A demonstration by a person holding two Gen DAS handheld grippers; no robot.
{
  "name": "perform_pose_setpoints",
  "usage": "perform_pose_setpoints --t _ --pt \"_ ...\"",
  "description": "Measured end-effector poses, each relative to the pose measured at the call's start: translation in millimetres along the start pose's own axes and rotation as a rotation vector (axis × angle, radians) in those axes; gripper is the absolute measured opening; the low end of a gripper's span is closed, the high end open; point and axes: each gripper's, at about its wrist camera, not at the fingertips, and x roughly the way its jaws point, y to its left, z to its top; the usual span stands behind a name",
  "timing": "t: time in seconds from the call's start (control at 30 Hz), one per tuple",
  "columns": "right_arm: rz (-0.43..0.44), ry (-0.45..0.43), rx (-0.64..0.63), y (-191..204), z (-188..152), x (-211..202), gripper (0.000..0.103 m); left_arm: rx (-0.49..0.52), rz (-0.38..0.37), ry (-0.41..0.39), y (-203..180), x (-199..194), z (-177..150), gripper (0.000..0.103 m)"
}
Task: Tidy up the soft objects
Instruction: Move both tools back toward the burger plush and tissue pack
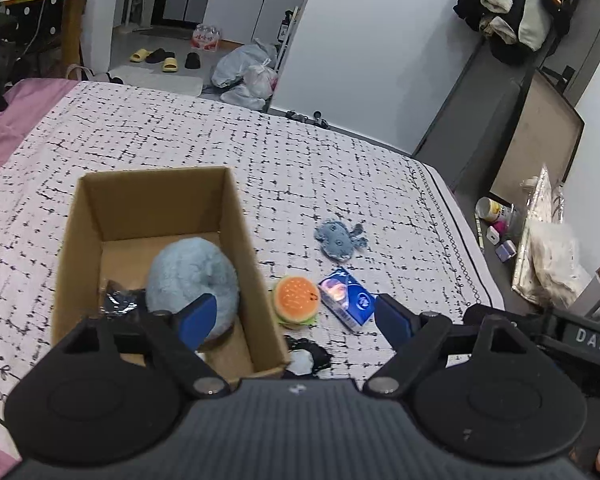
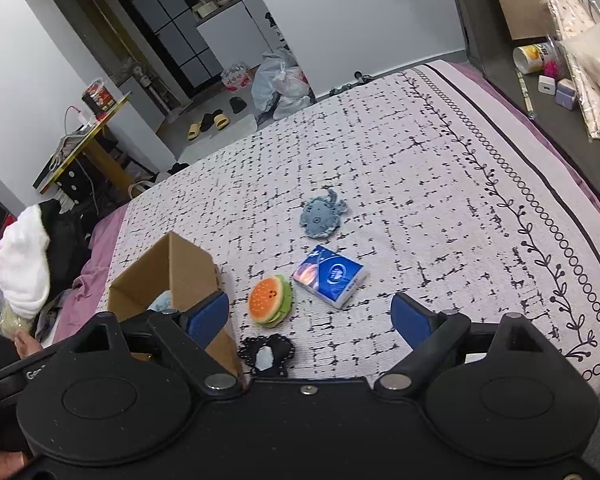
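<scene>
Bedroom walls are plain and white, and a bed (image 2: 440, 168) with a bumpy black-and-white blanket fills most of both views. On it sits a brown cardboard box (image 1: 236, 216) with stiff, thin walls. Inside is a round, fluffy blue plush (image 1: 188, 276) and something dark and crinkly.

Just beside the box lies a squishy burger toy (image 2: 270, 300). Next to that is a shiny blue pack (image 2: 330, 276) with flat sides and sharp corners. Farther off lies a flat, floppy blue cloth toy (image 2: 320, 218). A black lacy thing (image 2: 266, 350) lies close to the cameras.

The left hand-held gripper (image 1: 296, 320) has its jaws wide apart and holds nothing. The right hand-held gripper (image 2: 310, 318) is the same.

What could go wrong? I think the burger is round and soft, so it may squeeze out and roll. The box is light, so a bump could tip it. The blue pack looks hard, so it may not belong with the soft things.
</scene>
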Motion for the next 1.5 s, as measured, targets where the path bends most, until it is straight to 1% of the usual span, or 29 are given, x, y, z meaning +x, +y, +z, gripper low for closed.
perform_pose_setpoints --t 0.07,0.13,0.23,0.33,0.6,0.7,0.77,0.87,0.97,1.07,1.23,1.3,1.4,1.5 --pt "-0.002 0.001 0.014 -6 2 2 0.088 -0.003 -0.008 -0.006 -4 1 -1 0.085" --pt "-0.005 0.001 0.028 -13 3 3 0.088 -0.001 -0.016 -0.029 -8 1 -2 0.085" --pt "-0.012 0.004 0.047 -22 3 6 0.088 0.006 -0.045 -0.043 -15 4 -5 0.085" --pt "-0.017 0.009 0.064 -32 3 10 0.088 0.01 -0.07 -0.029 -25 13 -8 0.085" --pt "-0.028 0.024 0.101 -53 2 19 0.088 0.0 -0.094 0.023 -38 46 -22 0.085" --pt "-0.031 0.036 0.115 -59 0 23 0.088 0.012 -0.07 0.028 -41 56 -28 0.085" --pt "-0.032 0.044 0.123 -63 -2 27 0.088 0.048 -0.049 0.008 -45 60 -31 0.085" --pt "-0.029 0.052 0.133 -68 -4 32 0.088 0.118 0.005 -0.014 -53 62 -37 0.085" --pt "-0.022 0.057 0.143 -72 -4 37 0.088 0.145 0.032 -0.019 -57 63 -40 0.085" --pt "-0.013 0.061 0.152 -75 -5 43 0.088 0.147 0.045 -0.023 -58 61 -43 0.085" --pt "0.003 0.072 0.17 -83 -4 54 0.088 0.1 0.029 -0.033 -61 59 -44 0.085" --pt "0.012 0.074 0.166 -84 -3 59 0.088 0.1 0.032 -0.046 -64 58 -45 0.085" --pt "0.03 0.077 0.158 -86 1 70 0.088 0.124 0.08 -0.063 -70 58 -51 0.085" --pt "0.043 0.079 0.132 -88 5 81 0.087 0.136 0.102 -0.073 -72 60 -59 0.085"
